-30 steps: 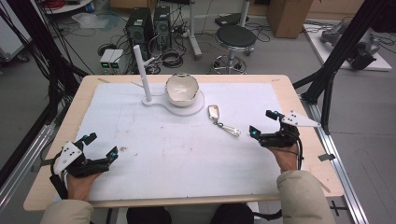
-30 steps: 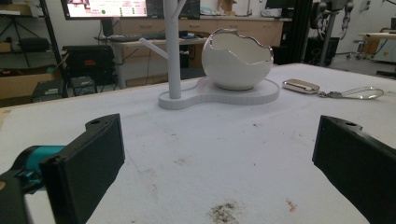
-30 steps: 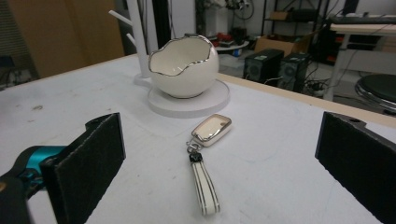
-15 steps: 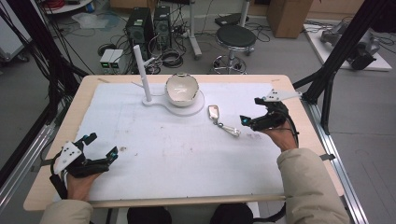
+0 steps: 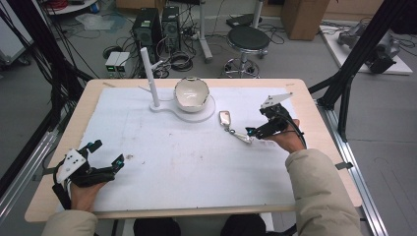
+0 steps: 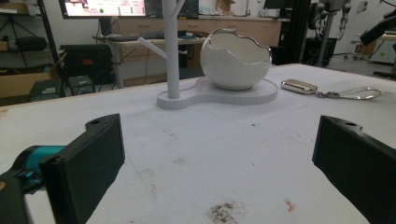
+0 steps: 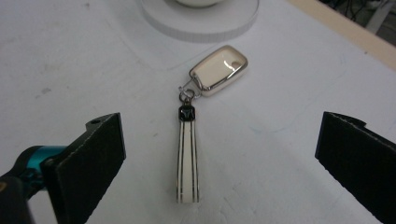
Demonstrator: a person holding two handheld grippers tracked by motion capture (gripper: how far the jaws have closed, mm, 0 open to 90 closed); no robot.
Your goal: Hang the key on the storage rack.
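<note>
Key fob (image 7: pixel 218 70) lies flat, strap (image 7: pixel 187 161) trailing toward right gripper (image 7: pixel 219 154).

The high view looked forward and down over the whole table (image 5: pixel 74 123) from the person's side. The left gripper view sat low at the near-left corner, facing across the mat toward the egg-shaped bowl (image 6: pixel 236 58) well ahead of its jaws. The right gripper view looked steeply down, close above the key fob (image 7: pixel 218 70); both gripper views shared that key fob and the stand base (image 7: pixel 201 21).
</note>
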